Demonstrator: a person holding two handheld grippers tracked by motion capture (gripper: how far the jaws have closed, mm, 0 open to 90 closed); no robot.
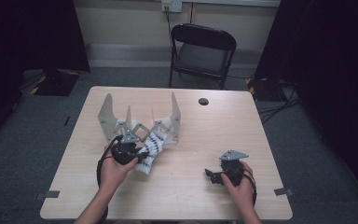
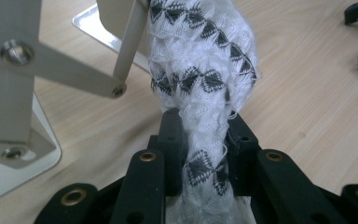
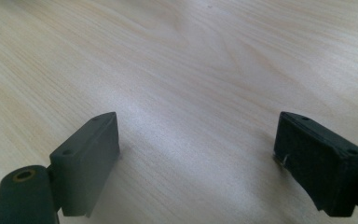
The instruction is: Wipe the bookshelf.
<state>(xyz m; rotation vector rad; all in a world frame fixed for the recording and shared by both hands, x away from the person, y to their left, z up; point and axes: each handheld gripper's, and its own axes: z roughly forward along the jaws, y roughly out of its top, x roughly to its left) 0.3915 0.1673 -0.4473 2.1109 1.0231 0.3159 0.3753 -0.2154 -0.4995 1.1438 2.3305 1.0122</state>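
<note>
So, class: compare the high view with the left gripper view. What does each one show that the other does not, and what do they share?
High view alone: the black folding chair behind the table, the grey carpet, the dark curtains, the person's forearms, and the right tool resting open on the table.

Left gripper view alone: close detail of the left tool pinching the sock, its white knit with black zigzag bands bunched between the pads, and the rack's rivets.

Shared: the white patterned sock, the folding scissor-lattice rack it hangs beside, and the light wooden table.
</note>
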